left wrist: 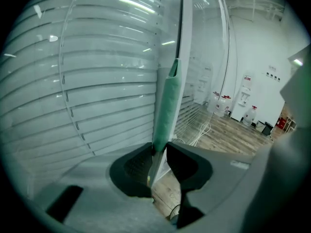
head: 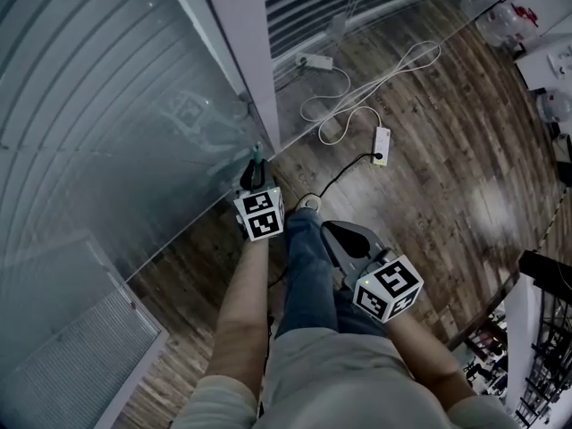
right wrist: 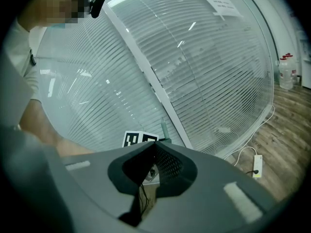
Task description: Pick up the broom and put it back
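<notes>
The broom's green-sleeved handle (left wrist: 165,110) stands upright against the glass wall with blinds, its dark shaft running up out of the left gripper view. My left gripper (left wrist: 159,147) is shut on the lower end of that sleeve. In the head view this gripper (head: 255,175) sits close to the glass by the white post; the broom's head is hidden. My right gripper (head: 331,231) hangs lower right beside my leg, jaws together and empty. The right gripper view shows its own shut jaws (right wrist: 155,145), and beyond them the left gripper's marker cube (right wrist: 138,140) and a piece of the green handle (right wrist: 164,129).
A white post (head: 241,52) divides the glass panels (head: 107,105). On the wood floor lie a white power strip (head: 382,141), looped cables (head: 357,96) and a second adapter (head: 315,61). Water bottles (left wrist: 223,106) stand by the far wall. A floor grille (head: 80,356) is at lower left.
</notes>
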{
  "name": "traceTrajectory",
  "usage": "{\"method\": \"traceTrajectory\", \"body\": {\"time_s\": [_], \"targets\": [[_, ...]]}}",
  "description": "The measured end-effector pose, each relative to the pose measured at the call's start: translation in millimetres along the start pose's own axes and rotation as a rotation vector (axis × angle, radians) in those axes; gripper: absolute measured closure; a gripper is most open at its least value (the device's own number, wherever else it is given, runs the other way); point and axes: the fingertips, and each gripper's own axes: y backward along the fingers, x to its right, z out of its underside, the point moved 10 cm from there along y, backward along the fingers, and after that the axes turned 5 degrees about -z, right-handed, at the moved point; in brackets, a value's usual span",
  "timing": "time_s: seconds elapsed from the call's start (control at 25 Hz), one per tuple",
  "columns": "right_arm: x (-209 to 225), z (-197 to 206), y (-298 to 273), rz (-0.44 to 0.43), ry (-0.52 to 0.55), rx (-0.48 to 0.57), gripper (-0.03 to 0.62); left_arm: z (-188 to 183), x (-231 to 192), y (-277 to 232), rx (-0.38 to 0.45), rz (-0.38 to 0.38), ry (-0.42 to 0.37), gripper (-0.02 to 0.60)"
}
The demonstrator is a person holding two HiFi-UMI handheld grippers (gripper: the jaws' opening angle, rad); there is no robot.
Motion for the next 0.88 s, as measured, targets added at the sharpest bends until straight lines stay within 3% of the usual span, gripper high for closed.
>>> {"method": "traceTrajectory", "body": {"time_s": [0.88], "targets": [[4,1,-3,0.016,-0.029,0.003,0.588,-5,4,-22,-0.029,-0.008,0.011,0.483]]}}
